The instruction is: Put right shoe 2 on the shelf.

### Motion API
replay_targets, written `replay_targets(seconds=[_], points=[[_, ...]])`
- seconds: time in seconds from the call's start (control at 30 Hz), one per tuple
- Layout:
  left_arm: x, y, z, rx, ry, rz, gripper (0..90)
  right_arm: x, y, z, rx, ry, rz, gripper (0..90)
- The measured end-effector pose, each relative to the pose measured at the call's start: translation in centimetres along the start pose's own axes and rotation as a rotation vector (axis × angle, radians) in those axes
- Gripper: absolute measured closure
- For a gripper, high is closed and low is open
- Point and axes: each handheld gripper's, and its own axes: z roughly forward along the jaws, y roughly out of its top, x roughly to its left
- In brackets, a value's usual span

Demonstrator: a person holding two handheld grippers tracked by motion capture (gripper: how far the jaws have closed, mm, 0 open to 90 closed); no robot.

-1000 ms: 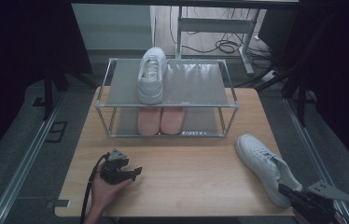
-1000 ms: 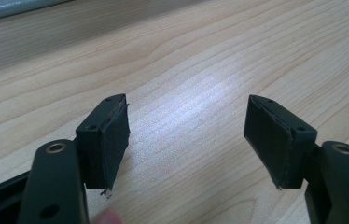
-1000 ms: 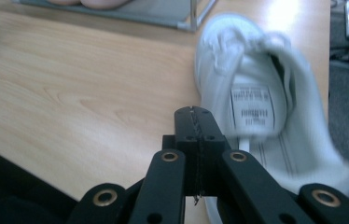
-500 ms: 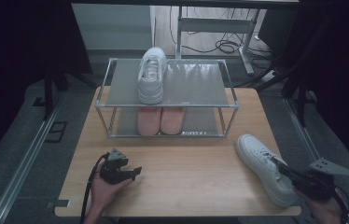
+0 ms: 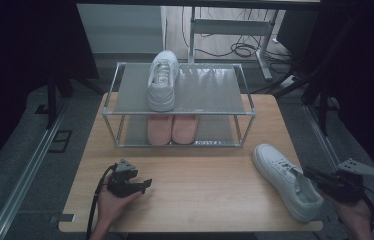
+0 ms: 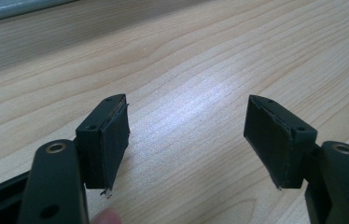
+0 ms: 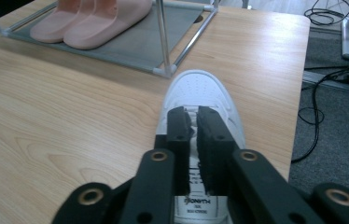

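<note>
Moved in from the table's near right corner onto the heel of the white sneaker (image 5: 287, 181), which lies on the table (image 5: 205, 200) right of the shoe rack (image 5: 180, 107); right claw (image 7: 195, 135), jaws just parted a crack over the tongue, nothing pinched yet. Grab seemingly imminent. Left claw (image 6: 186, 140) gaping, empty, resting near the rack's front

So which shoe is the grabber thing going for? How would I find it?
Find the wooden table, then the metal shoe rack on it. In front of the rack, near the table's right edge, lies one white sneaker. Its twin sits on the rack's top shelf; this one lies alone on bare wood.
</note>
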Motion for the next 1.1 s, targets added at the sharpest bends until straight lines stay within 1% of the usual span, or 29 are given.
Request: replay_targets(seconds=[0.07,0.1,0.23,0.37,0.43,0.63,0.83,0.9,1.0,1.1], points=[[-0.1,0.0,0.0,-0.001,-0.001,-0.001,31.4,-0.3,0.0,0.1,0.008,-0.004,0.000,73.5],[-0.1,0.0,0.0,-0.001,-0.002,-0.001,31.4,-0.5,-0.1,0.2,0.022,-0.003,0.002,69.0],[-0.1,0.0,0.0,0.001,-0.002,0.002,31.4,-1.1,-0.4,0.5,0.056,-0.023,0.001,62.0],[0.0,0.0,0.0,-0.001,0.000,0.001,31.4,-1.7,-0.7,0.6,0.063,-0.046,0.019,58.5],[0.0,0.0,0.0,-0.001,0.000,0.001,31.4,-2.0,-1.0,0.8,0.073,-0.046,0.025,57.7],[-0.1,0.0,0.0,0.003,-0.001,0.003,31.4,-2.5,-1.9,2.1,0.133,-0.045,0.029,56.7],[-0.2,0.0,0.1,0.007,0.000,0.004,31.4,-2.6,-2.4,3.7,0.180,-0.051,0.017,56.7],[-0.2,0.0,0.1,0.005,-0.001,0.002,31.4,-2.7,-2.5,4.3,0.197,-0.055,0.013,57.3],[-0.1,0.0,0.1,0.004,0.001,0.009,31.4,-2.8,-2.5,5.1,0.217,-0.078,0.011,62.2],[-0.1,0.0,0.1,0.005,0.002,0.009,31.4,-2.9,-2.5,5.4,0.223,-0.080,0.020,63.4]])
